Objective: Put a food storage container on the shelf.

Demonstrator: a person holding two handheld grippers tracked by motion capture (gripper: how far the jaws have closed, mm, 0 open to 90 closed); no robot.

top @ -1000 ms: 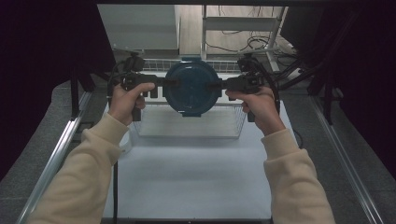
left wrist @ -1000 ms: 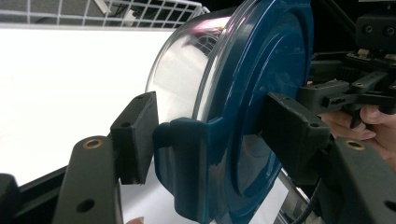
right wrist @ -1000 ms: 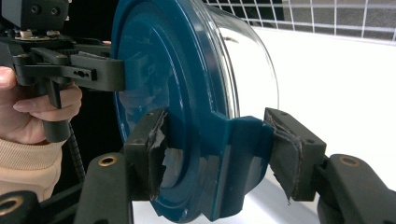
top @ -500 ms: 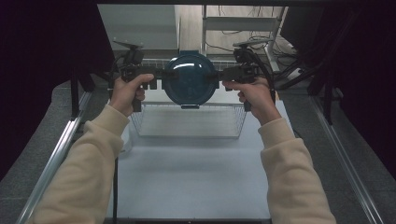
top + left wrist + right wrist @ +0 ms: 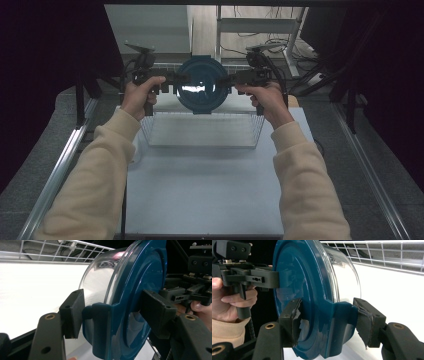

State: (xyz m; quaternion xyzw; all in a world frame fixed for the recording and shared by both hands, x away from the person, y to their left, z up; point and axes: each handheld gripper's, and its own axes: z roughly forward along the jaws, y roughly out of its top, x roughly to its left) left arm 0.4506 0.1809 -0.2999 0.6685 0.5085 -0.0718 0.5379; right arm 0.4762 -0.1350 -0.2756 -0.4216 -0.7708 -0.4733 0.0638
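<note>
**Container lifted and tipped on edge, both tools clamped on its latch tabs**

Container (image 5: 202, 90) has gone up and away from the person since 1.0 s ago: it was low over the wire basket, now it hangs in the air past the basket's far rim, turned on edge.

Left to right in the high view:
- Left tool (image 5: 172, 80): jaws pinching the blue latch tab on the container's left side. Left gripper view confirms it, 1 pad on the lid face, 1 on the clear-bowl side.
- Container: clear bowl with teal clip lid, held between the 2 tools, touching nothing else. Contents: can't tell through the glare.
- Right tool (image 5: 227, 80): jaws pinching the opposite tab, worn pads on both faces in the right gripper view.
- Wire basket (image 5: 200, 131) sits on the white counter (image 5: 200, 195), below and nearer than the container.

Step in hand, my read: 2-handed carry or reorient, mid-air. Next move needs both hands travelling together at matched height and spacing. If either tool eases off, the container pivots or drops. Tabs are small grip points, so go slow.
</note>
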